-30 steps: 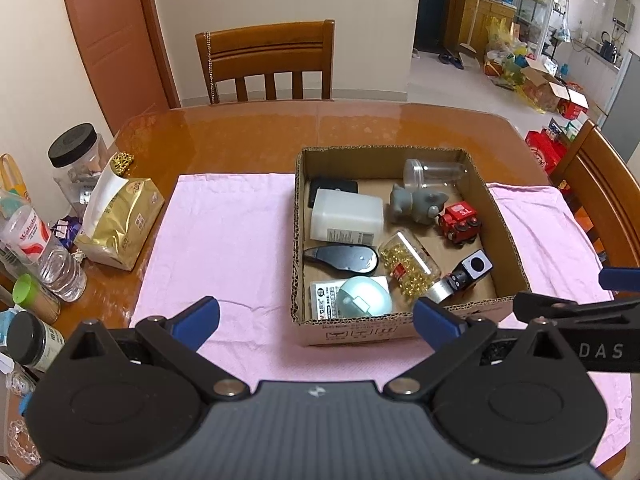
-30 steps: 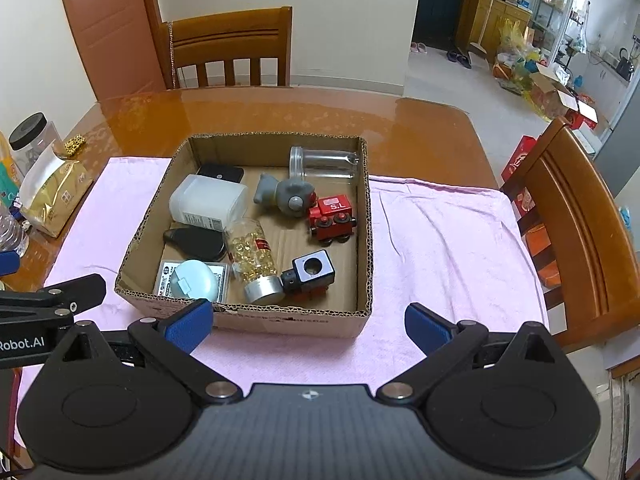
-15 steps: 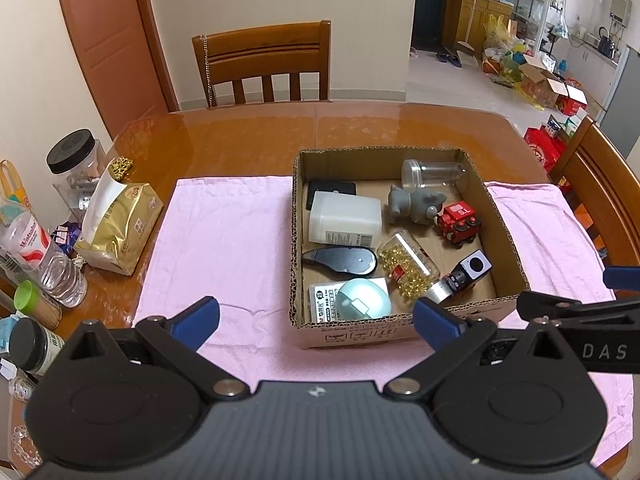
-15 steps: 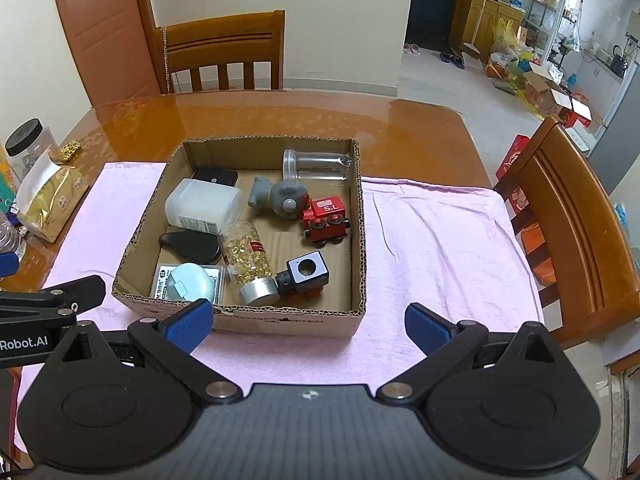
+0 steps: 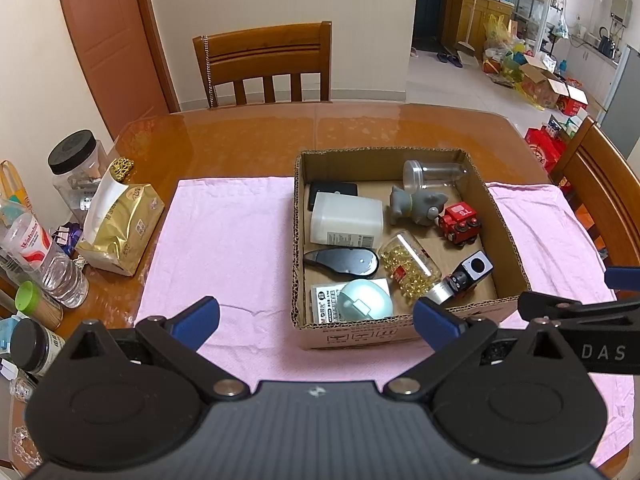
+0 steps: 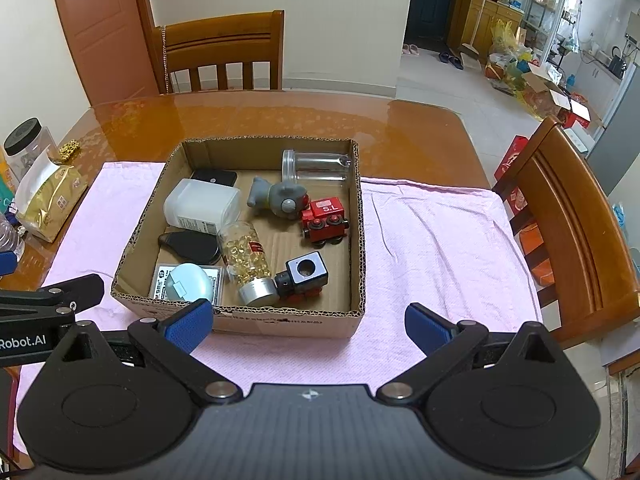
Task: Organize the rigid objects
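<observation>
Right wrist view shows a cardboard box [image 6: 357, 216] on pink cloth [image 6: 432, 248] over the tabletop [image 6: 280, 116], holding a red toy train [image 6: 325, 218], a grey figurine [image 6: 280, 198] and a capsule bottle [image 6: 246, 258] lying lengthwise, cap nearest. Both the right tongs [image 6: 308, 326] and the left tongs [image 5: 316, 322] are spread wide, empty.

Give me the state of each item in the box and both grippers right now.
left gripper: open, empty
right gripper: open, empty
clear jar: on its side, empty
capsule bottle: on its side, capped
red train: upright
grey toy: lying down
white bottle: on its side
cardboard box: open-topped
</observation>
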The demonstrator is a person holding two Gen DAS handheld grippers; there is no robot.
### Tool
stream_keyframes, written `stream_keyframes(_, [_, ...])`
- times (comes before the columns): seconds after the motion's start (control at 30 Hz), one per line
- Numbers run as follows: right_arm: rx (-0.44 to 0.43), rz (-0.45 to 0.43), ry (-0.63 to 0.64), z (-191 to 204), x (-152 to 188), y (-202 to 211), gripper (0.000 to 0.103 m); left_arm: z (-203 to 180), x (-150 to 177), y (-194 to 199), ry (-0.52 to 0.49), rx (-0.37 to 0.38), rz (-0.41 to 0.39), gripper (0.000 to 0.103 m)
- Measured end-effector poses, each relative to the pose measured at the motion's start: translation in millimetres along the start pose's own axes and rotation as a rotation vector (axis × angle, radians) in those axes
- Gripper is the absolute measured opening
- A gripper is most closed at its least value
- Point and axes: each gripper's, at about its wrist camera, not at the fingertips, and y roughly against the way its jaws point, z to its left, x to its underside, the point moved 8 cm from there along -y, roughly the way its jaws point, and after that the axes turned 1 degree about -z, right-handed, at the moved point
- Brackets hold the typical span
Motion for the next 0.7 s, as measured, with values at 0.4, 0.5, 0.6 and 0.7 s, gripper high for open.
stream_keyframes(0.4, [0.004,-0.002,0.004,1.7,-0.1,0.7,0.103,2.0,1.0,-0.3,-0.003,0.004,0.003,0.102])
stream_keyframes(0.5, [0.006,-0.002,0.003,1.9,-0.5,0.3,0.103,2.0,0.8,-0.3,-0.005,0.004,0.004,0.102])
stream_keyframes(0.6, [0.006,-0.003,0.004,1.9,-0.8,0.2,0.103,2.0,0.7,-0.1,-0.004,0.005,0.004,0.102])
stream_keyframes(0.7, [0.008,-0.003,0.003,1.6,-1.3,0.2,0.103,1.7,-0.3,0.2,-0.007,0.006,0.002,0.102])
